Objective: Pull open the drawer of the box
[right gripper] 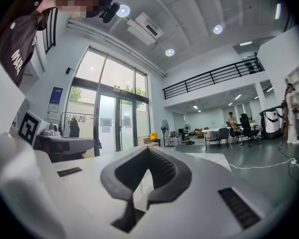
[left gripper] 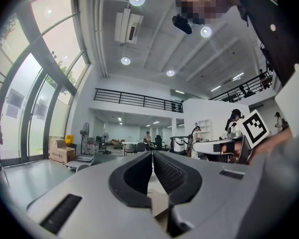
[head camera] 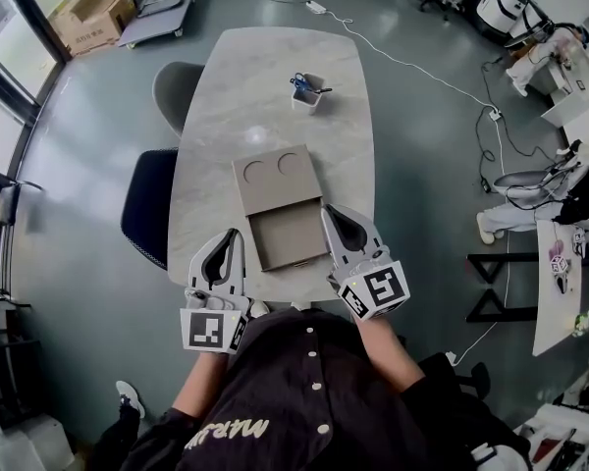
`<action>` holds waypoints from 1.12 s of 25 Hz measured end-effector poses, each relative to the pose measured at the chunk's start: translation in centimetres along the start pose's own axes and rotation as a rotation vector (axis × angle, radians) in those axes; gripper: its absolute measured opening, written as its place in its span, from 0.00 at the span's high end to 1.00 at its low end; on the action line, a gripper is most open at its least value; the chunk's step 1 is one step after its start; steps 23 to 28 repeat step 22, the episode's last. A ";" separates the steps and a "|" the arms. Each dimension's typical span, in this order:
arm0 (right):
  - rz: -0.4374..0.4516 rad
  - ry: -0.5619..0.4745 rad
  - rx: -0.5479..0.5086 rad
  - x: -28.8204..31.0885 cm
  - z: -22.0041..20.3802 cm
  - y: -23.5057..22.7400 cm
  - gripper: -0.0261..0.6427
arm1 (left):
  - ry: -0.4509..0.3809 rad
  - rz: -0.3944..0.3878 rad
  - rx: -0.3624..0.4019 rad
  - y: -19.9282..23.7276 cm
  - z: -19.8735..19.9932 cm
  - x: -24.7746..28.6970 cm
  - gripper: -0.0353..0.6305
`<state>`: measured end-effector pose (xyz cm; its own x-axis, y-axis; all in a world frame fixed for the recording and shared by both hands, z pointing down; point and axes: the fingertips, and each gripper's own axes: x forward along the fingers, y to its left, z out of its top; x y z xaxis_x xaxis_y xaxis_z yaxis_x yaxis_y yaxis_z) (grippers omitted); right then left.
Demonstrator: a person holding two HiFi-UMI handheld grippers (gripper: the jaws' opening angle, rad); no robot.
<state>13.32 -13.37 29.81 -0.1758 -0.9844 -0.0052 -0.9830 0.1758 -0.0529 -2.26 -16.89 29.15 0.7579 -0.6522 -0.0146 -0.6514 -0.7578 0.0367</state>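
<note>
Drawer (head camera: 290, 235) sat pulled out of brown box (head camera: 275, 177), close to table (head camera: 265, 77) edge. Left hand-held gripper (head camera: 230, 246) and right hand-held gripper (head camera: 334, 222) both closed, empty, one each side of drawer. More pulling might slide drawer right out and off table

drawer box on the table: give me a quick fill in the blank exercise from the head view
1. The drawer of the box stands ____ (open or shut).
2. The box's top has ____ round hollows.
3. The cup at the far end of the table holds blue-handled ____.
4. The left gripper and right gripper both have jaws ____ (apart or together), on nothing.
Missing words: open; two; scissors; together.
</note>
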 end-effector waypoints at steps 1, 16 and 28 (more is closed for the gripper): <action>0.003 -0.002 0.001 0.0 0.1 0.1 0.97 | -0.001 0.000 0.001 0.0 0.0 0.0 0.92; -0.005 -0.001 0.030 0.3 0.0 0.0 0.97 | 0.007 -0.013 0.002 -0.4 -0.3 0.1 0.92; 0.004 -0.001 0.009 0.5 0.0 0.2 0.97 | 0.010 -0.009 0.007 -0.1 -0.3 0.2 0.92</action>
